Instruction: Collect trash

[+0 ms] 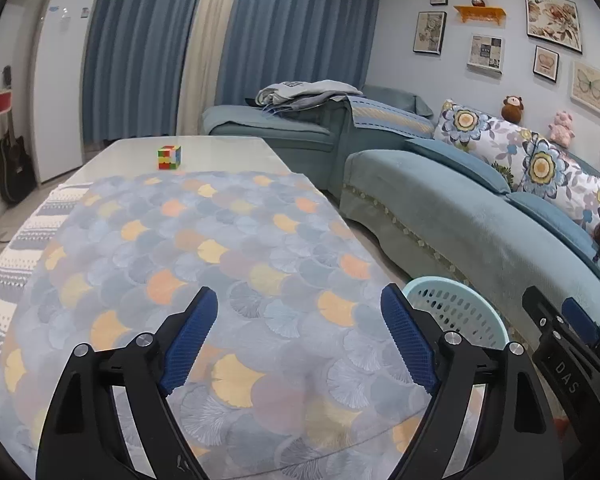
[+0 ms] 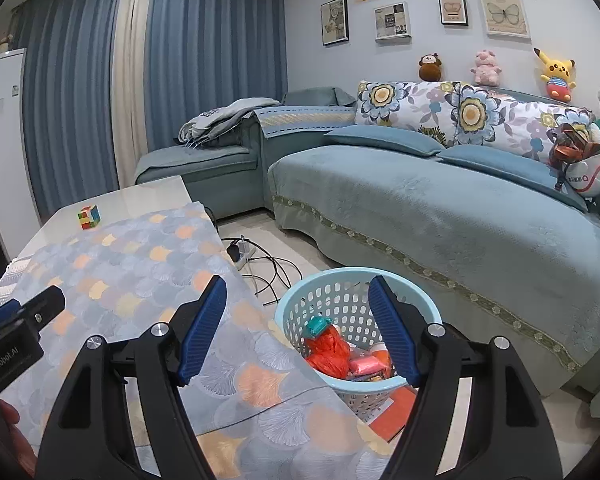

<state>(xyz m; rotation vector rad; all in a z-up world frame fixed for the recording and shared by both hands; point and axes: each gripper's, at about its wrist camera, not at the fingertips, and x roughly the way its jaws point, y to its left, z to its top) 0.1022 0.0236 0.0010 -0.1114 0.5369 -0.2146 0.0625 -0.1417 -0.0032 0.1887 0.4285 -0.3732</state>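
basket [image 2: 356, 320] trash [image 2: 328, 350], right view only

Table on the left, sofa on the right, basket on the floor between them.

A cloth [image 1: 204, 264] covers the near part of the table [image 1: 220, 152]; a puzzle cube [image 1: 169, 157] sits on the bare far end. The basket [image 2: 352, 308] stands just beside the table's right edge, with trash [image 2: 332, 350] inside it. Cables and a power strip [image 2: 246, 254] lie on the floor beyond the basket. The sofa [image 2: 440, 220] runs along the right wall, with cushions and plush toys [image 2: 486, 66] at its back and folded clothes [image 2: 224, 118] on its far section.
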